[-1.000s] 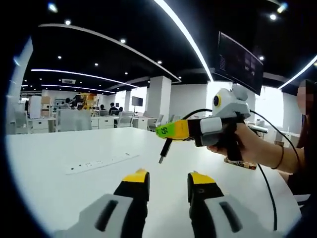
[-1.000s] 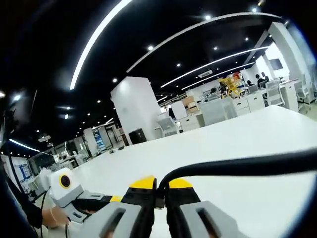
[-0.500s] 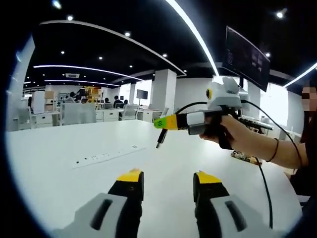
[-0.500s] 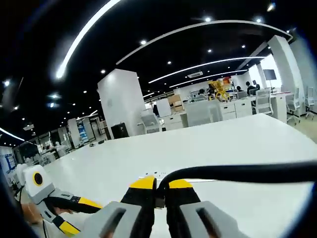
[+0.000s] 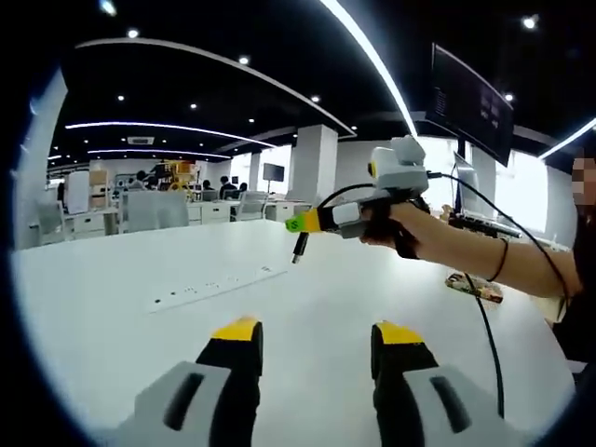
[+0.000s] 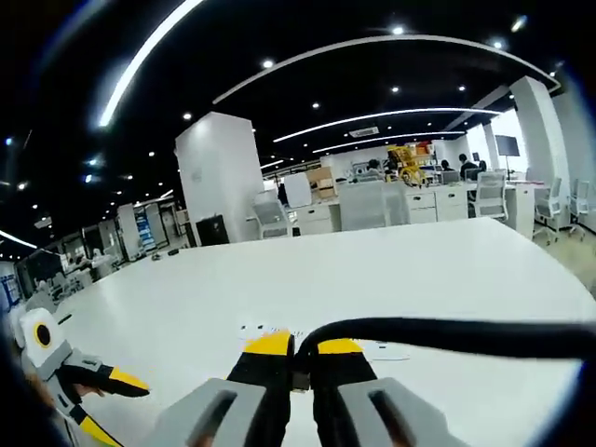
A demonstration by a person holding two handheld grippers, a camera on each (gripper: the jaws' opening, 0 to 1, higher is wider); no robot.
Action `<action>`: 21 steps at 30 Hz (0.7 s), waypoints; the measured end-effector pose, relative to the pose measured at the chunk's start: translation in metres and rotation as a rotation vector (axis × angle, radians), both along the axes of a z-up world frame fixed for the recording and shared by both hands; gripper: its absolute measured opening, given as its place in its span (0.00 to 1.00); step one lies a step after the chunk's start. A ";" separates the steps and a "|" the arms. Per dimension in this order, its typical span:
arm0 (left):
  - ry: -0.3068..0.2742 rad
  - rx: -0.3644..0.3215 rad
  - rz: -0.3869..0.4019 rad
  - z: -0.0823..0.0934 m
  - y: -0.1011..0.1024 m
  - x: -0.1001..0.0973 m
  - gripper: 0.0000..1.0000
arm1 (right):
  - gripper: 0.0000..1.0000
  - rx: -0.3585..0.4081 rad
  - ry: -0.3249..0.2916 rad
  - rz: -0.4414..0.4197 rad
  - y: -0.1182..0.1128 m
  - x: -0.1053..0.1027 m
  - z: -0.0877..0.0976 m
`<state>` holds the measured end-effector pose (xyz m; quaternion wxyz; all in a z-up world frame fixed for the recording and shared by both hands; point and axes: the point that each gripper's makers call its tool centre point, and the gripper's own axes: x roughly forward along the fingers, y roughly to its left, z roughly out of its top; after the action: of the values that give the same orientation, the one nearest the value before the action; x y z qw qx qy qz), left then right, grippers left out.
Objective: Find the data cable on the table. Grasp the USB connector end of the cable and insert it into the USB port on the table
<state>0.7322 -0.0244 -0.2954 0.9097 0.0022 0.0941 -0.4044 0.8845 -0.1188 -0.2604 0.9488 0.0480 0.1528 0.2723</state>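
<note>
In the left gripper view my right gripper [image 5: 298, 223], held by a hand, hovers above the white table [image 5: 112, 270], shut on a black data cable [image 5: 486, 321]. The cable's USB connector [image 5: 300, 248] hangs down from its jaws, above and just right of the far end of a white socket strip [image 5: 219, 284]. My left gripper [image 5: 317, 335] is open over the near table with nothing between its jaws. In the right gripper view my right gripper [image 6: 303, 349] is shut on the cable [image 6: 447, 333]; parts of the strip [image 6: 386, 351] show behind the jaws. The left gripper [image 6: 116, 402] sits at lower left.
A small patterned flat object [image 5: 475, 287] lies on the table by the person's forearm. The cable trails down off the right side. Desks, chairs and people stand far behind the table, and a dark screen [image 5: 470, 98] hangs overhead.
The right gripper has carried the connector farther from the left gripper and toward the far end of the strip. The left gripper stays open, its jaws slightly wider apart.
</note>
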 end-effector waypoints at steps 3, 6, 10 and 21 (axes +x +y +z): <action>0.002 0.002 0.001 -0.001 0.001 0.000 0.47 | 0.08 -0.022 0.004 -0.007 -0.003 0.011 -0.001; 0.004 0.005 0.006 -0.002 0.003 0.000 0.47 | 0.08 -0.043 0.004 -0.020 -0.005 0.022 -0.002; 0.006 0.011 0.011 -0.004 0.005 0.000 0.47 | 0.08 -0.083 0.010 -0.028 -0.005 0.038 -0.010; 0.002 0.011 0.014 -0.001 0.006 -0.001 0.48 | 0.08 -0.165 0.026 -0.080 -0.013 0.071 -0.028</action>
<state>0.7317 -0.0180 -0.2969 0.9124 0.0061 0.0971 -0.3976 0.9558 -0.1319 -0.2881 0.9575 -0.0207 0.1850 0.2202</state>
